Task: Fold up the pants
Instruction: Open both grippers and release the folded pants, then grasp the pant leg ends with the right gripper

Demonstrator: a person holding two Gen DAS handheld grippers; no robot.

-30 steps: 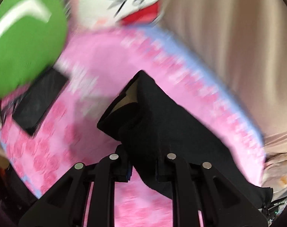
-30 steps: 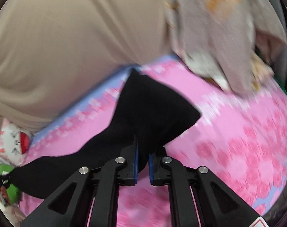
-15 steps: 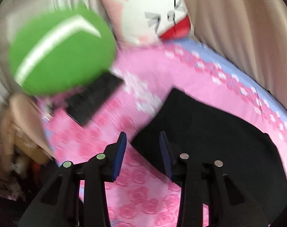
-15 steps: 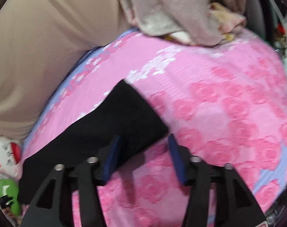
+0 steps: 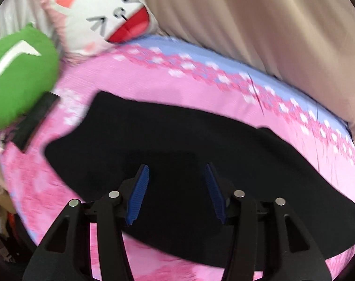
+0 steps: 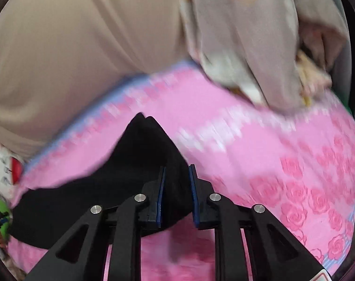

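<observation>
The black pants [image 5: 177,140] lie spread flat across the pink floral bed sheet [image 5: 135,79]. My left gripper [image 5: 176,171] hovers over the middle of them. Its jaws are opening, with only the flat cloth below them and nothing pinched. In the right wrist view one end of the pants [image 6: 144,145] comes to a point on the sheet [image 6: 259,154]. My right gripper [image 6: 176,174] is at that end, its jaws closing. Black cloth fills the narrow gap between the blue pads [image 6: 193,187] and touches both.
A white cat pillow [image 5: 107,16] and a green plush [image 5: 18,77] sit at the bed's far left, with a flat black device [image 5: 34,121] under the plush. A beige curtain [image 5: 271,23] runs along the back. Crumpled pale cloth [image 6: 259,46] is heaped at the right.
The left gripper let go of the lifted pants, swung across and opened; the pants now lie flat. The right gripper released, opened wide around the corner, then closed in on it.
</observation>
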